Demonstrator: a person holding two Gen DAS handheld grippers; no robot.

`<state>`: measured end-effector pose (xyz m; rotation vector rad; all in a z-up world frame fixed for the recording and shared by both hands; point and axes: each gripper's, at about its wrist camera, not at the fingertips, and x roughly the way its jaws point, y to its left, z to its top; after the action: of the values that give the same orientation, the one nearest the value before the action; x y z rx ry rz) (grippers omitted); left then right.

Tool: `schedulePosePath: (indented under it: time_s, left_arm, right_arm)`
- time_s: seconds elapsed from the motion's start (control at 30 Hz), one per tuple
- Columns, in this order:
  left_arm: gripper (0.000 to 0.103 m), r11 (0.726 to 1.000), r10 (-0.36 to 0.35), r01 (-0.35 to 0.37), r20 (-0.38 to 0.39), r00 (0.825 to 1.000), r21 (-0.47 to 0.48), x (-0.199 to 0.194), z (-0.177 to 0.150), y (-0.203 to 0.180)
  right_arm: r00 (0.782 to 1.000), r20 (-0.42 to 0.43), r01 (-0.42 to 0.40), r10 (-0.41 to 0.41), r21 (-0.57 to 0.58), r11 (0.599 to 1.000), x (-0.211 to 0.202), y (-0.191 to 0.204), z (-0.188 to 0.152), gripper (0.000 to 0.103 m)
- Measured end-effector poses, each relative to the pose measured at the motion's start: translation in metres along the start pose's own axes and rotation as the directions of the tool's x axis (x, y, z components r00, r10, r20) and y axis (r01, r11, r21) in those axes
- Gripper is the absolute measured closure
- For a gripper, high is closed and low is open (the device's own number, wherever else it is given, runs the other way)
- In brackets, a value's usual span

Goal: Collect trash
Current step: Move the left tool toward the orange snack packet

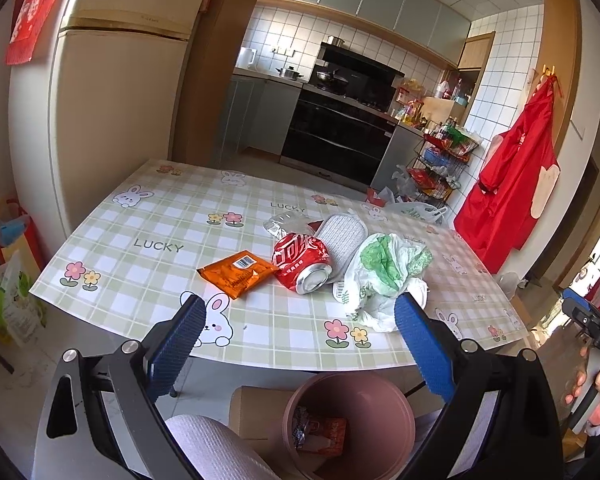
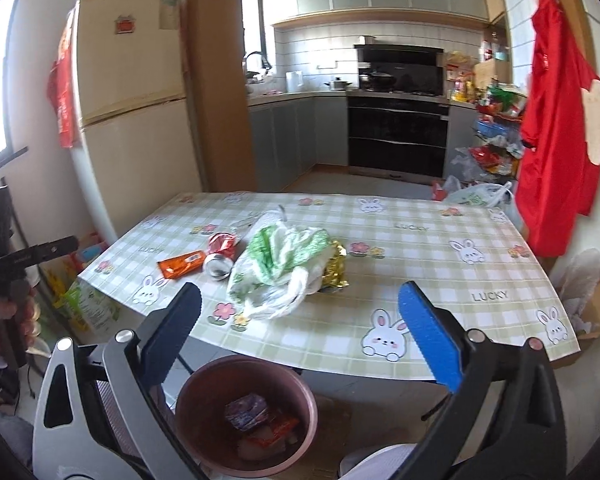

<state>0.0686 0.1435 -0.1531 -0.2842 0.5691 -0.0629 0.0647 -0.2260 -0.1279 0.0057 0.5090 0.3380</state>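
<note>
Right gripper (image 2: 300, 332) hanging over pink bin (image 2: 204, 376), fingers wide open, holding nothing. Left gripper (image 1: 300, 340) also wide open, empty. Trash sitting on table (image 2: 440, 264): white-green bag (image 2: 284, 268) lying at 12 o'clock from right fingers, long side running left-right. Red can (image 1: 304, 264) lying at 12 o'clock from left fingers, nearer that hand.

- I see the bin (image 2: 246, 412) on the floor just before the desk's (image 2: 420, 280) near edge, with wrappers (image 2: 260, 424) inside it.
- On the desk, the snack packet (image 1: 238, 274) lies leftmost, the can (image 1: 304, 266) just right of it, touching the plastic bag (image 1: 384, 276) further right.
- The foil wrapper (image 2: 336, 266) is against the bag's right side.
</note>
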Motion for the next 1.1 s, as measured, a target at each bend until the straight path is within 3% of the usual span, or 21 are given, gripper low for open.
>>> schedulePosePath:
  time_s: [0.33, 0.53, 0.73, 0.93, 1.1]
  left_arm:
    - [0.01, 0.999, 0.032, -0.032, -0.014, 0.999, 0.035, 0.012, 0.001, 0.006]
    - [0.01, 0.992, 0.057, -0.051, -0.053, 0.997, 0.118, 0.044, 0.0, 0.009]
    - [0.01, 0.978, 0.043, -0.01, -0.154, 0.987, 0.211, 0.114, 0.0, 0.019]
    - [0.022, 0.947, 0.131, -0.045, -0.251, 0.959, 0.319, 0.205, 0.008, 0.027]
    - [0.023, 0.919, 0.2, -0.075, -0.292, 0.935, 0.387, 0.261, 0.008, 0.035]
  right_arm:
    - [0.996, -0.026, 0.087, -0.087, 0.015, 0.996, 0.026, -0.01, -0.004, 0.006]
    - [0.99, -0.065, 0.129, -0.124, 0.075, 0.989, 0.058, -0.018, -0.006, 0.006]
    - [0.992, -0.088, 0.101, -0.089, 0.146, 0.984, 0.095, -0.026, -0.009, 0.006]
    - [0.989, -0.126, 0.103, -0.084, 0.159, 0.982, 0.138, -0.025, -0.015, 0.006]
    - [0.986, -0.154, 0.085, -0.057, 0.179, 0.98, 0.166, -0.029, -0.016, 0.006]
